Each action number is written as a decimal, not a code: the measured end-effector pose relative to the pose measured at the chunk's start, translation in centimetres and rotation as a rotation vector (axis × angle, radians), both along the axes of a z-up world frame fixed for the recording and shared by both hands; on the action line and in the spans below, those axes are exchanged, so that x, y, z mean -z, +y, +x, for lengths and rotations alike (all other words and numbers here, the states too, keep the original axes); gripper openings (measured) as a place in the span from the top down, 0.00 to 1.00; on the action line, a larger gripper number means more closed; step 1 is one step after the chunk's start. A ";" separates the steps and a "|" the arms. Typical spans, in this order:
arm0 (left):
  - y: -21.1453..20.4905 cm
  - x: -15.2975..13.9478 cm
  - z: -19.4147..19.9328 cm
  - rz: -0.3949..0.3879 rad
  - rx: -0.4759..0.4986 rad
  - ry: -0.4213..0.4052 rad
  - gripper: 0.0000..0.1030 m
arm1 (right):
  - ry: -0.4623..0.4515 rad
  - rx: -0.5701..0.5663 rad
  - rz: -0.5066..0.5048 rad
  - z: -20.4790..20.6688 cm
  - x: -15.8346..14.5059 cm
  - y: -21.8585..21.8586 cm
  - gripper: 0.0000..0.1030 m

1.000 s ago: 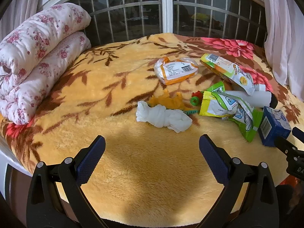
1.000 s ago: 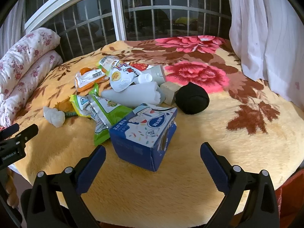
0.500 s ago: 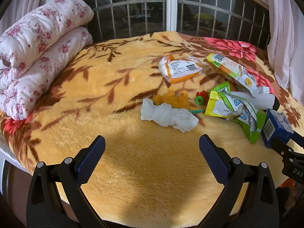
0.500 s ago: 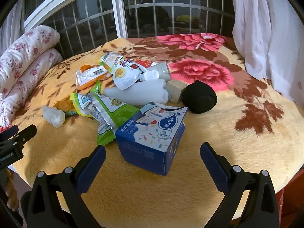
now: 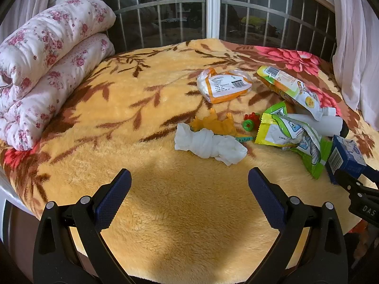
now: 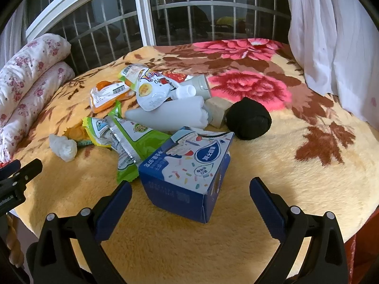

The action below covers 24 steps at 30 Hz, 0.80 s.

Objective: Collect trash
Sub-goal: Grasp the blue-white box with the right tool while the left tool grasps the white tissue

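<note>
Trash lies on a yellow flowered blanket point(image 5: 132, 108). A crumpled white tissue point(image 5: 209, 143) lies just beyond my open, empty left gripper point(image 5: 189, 196). Behind it are an orange wrapper point(image 5: 222, 85), a green snack bag point(image 5: 291, 137) and a white pouch point(image 5: 291, 90). A blue carton point(image 6: 189, 168) lies just ahead of my open, empty right gripper point(image 6: 190, 207), nearly between the fingertips. Behind it are a white bottle point(image 6: 170, 116), the green snack bag point(image 6: 128, 139), a tan block point(image 6: 216, 111) and a black ball point(image 6: 248, 118).
A rolled floral quilt point(image 5: 45, 64) lies at the left of the bed. A barred window point(image 5: 213, 11) stands behind. A white curtain point(image 6: 331, 35) hangs at the right. The bed's front edge is right under both grippers.
Both grippers have moved forward toward the trash. The blue carton now sits closer to the right gripper's fingers. Nothing has been taken hold of.
</note>
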<state>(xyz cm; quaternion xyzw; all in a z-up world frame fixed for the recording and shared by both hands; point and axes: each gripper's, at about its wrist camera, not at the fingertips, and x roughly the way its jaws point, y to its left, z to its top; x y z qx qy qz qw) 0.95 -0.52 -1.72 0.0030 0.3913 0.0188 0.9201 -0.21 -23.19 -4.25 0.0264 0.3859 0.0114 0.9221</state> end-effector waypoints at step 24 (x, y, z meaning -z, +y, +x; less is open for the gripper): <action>-1.5 1.3 2.0 -0.027 0.010 0.047 0.07 | -0.172 -0.058 0.005 -1.4 0.7 -1.9 0.46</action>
